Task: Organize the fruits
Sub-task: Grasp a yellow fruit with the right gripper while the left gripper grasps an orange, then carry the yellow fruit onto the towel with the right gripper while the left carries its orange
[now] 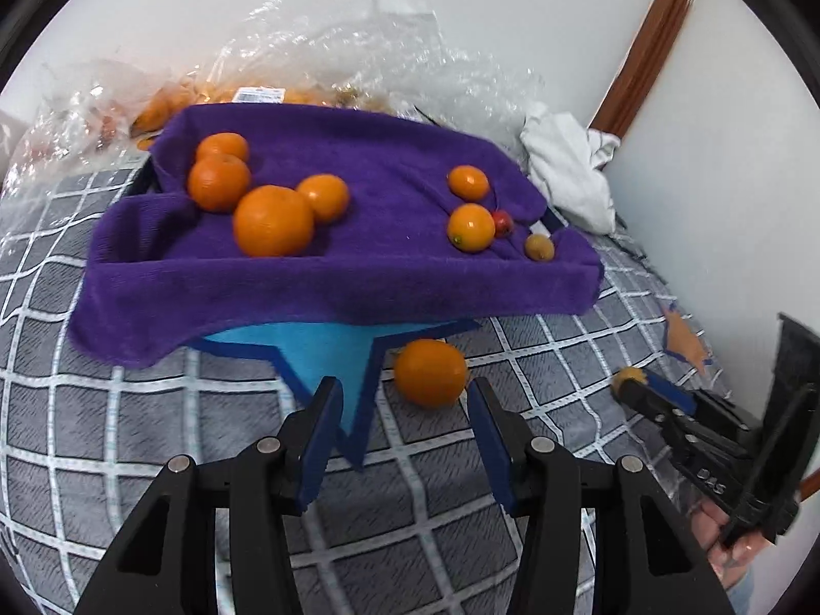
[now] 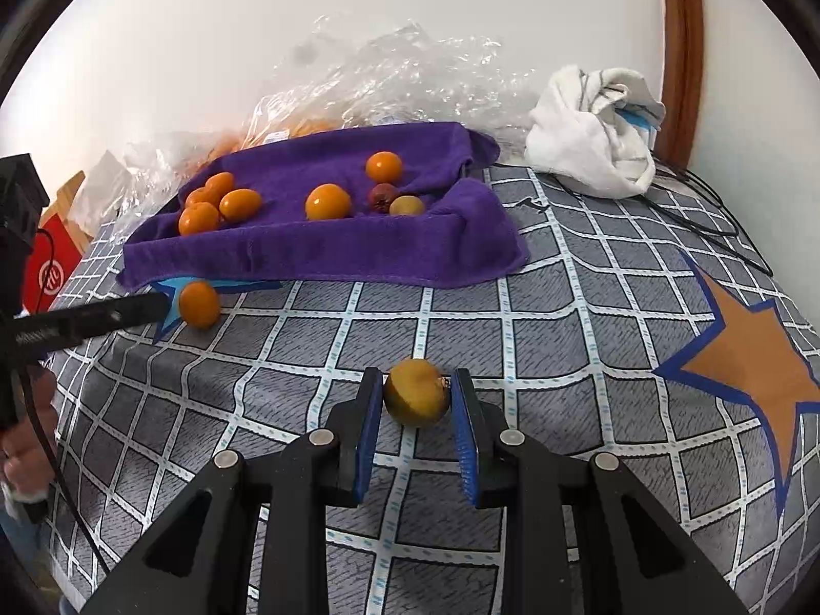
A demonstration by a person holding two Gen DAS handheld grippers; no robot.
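Yellowish fruit (image 2: 416,392) pinched in right gripper (image 2: 416,400), seemingly; left gripper (image 1: 405,400) part-open, empty.

Home bedroom: checked bedsheet (image 2: 564,307), crumpled white cloth (image 2: 594,138), wooden doorframe (image 2: 679,51)

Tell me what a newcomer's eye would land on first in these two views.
First, the purple towel draped over a tray on the checked bedspread, with oranges grouped at its left and smaller fruits at its right. Next, the yellowish fruit pinched by the right gripper. One loose orange lies just ahead of the open left gripper.
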